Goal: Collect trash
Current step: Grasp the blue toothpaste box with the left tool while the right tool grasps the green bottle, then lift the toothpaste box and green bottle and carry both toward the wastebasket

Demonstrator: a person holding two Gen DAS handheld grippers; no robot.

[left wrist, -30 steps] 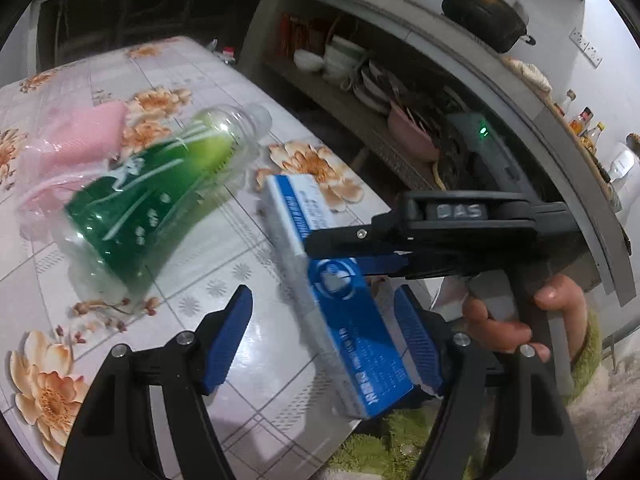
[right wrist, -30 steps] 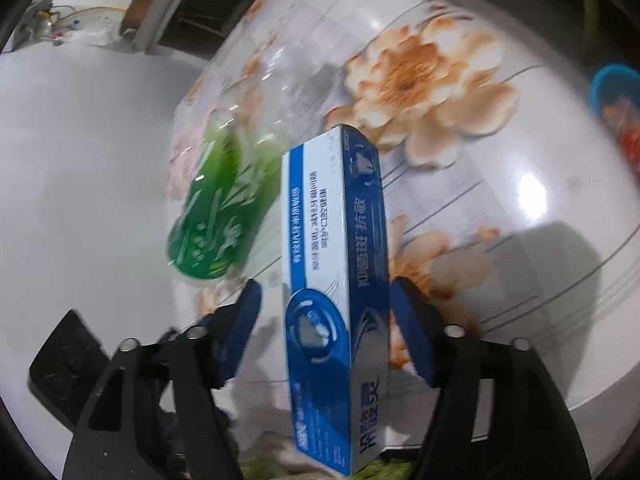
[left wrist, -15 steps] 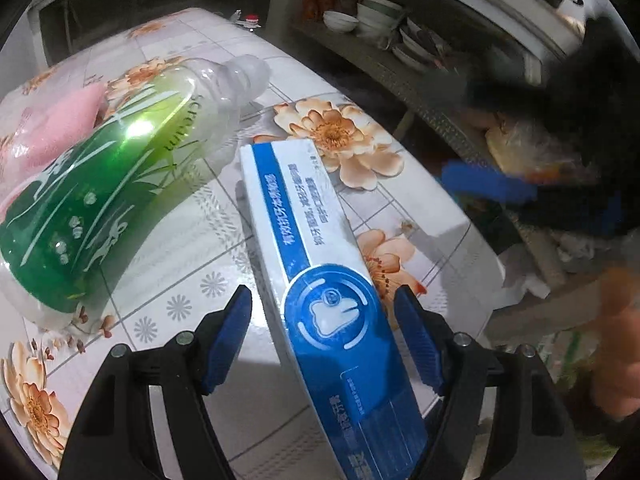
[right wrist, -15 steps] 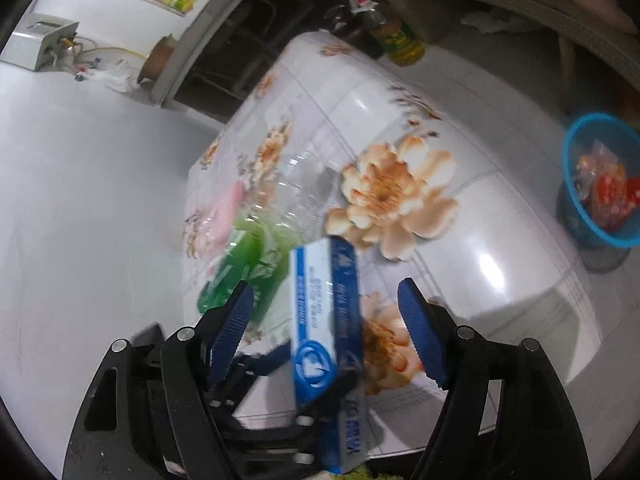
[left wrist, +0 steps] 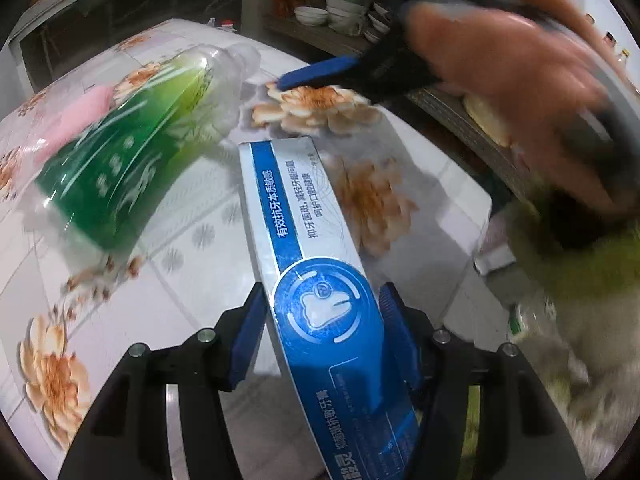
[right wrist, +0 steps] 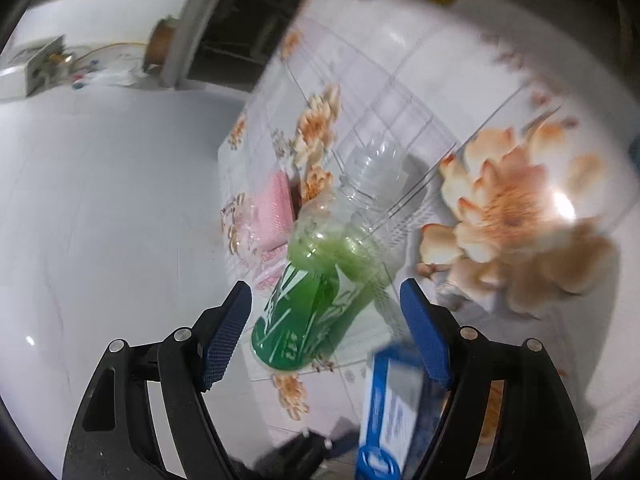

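A blue-and-white toothpaste box (left wrist: 312, 240) lies lengthwise between my left gripper's (left wrist: 320, 320) closing jaws, and both blue pads meet its sides above the flowered table (left wrist: 192, 280). The box's end (right wrist: 394, 412) shows at the bottom of the right wrist view. My right gripper (right wrist: 326, 320) is wide open and holds nothing. A green-labelled clear plastic bottle (right wrist: 308, 312) lies on the table ahead of it, between its fingers in the picture. The same bottle (left wrist: 120, 160) lies left of the box. One right fingertip (left wrist: 320, 74) and the blurred hand (left wrist: 500, 60) pass above the table.
A pink item in a clear bag (right wrist: 274, 212) lies just beyond the bottle, also visible as the pink item (left wrist: 76, 120) in the left wrist view. Shelves with stacked bowls (left wrist: 340, 4) stand behind the table. The table edge (left wrist: 480, 216) drops off at right; white floor (right wrist: 100, 200) lies beside it.
The right gripper let go of the box, pulled away and swung over to the bottle. The left gripper came down around the box and its jaws narrowed onto it.
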